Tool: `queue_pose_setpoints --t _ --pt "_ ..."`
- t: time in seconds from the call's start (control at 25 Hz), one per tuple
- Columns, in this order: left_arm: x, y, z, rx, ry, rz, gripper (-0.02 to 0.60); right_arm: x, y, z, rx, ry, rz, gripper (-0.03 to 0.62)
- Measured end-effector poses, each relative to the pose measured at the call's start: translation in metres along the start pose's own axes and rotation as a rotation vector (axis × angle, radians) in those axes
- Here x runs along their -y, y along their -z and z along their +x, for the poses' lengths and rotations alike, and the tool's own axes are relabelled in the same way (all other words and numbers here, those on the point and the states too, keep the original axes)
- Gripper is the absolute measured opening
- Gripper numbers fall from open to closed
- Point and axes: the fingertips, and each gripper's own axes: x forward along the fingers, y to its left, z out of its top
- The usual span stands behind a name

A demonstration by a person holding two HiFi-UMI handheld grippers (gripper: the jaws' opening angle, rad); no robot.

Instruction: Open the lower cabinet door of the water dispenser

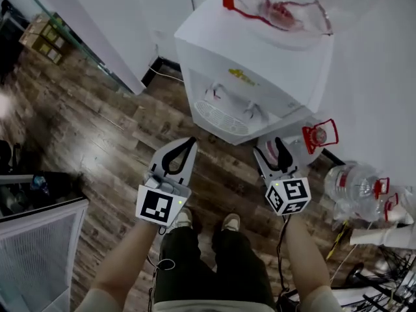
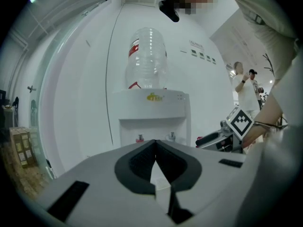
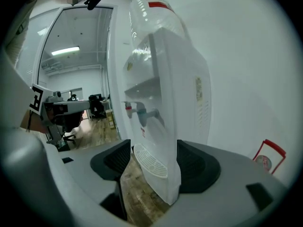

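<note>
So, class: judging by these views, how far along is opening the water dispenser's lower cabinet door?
Done: nothing visible; neither gripper seems to touch the water dispenser. In hand: the approach. The left gripper is shut and empty, the right gripper open, the dispenser's lower corner framed between its jaws, pads not pressing. Left: reach the lower door, which no view shows, grip it and pull it open.

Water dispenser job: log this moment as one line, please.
white water dispenser: upright, untouched | lower door: not in view | left gripper: shut, empty | right gripper: open, empty, short of dispenser
</note>
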Motion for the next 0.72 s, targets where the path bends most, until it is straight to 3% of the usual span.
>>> queue_pose_setpoints --t 0.52,0.72 --pt "-0.016 0.129 0.04 -0.052 0.008 -0.022 0.006 0.044 0.142 0.084 -0.099 0.027 0.057 0.316" --pt "-0.02 0.174 0.051 -0.087 0.011 -0.028 0.006 0.057 0.176 0.107 -0.107 0.048 0.067 0.321"
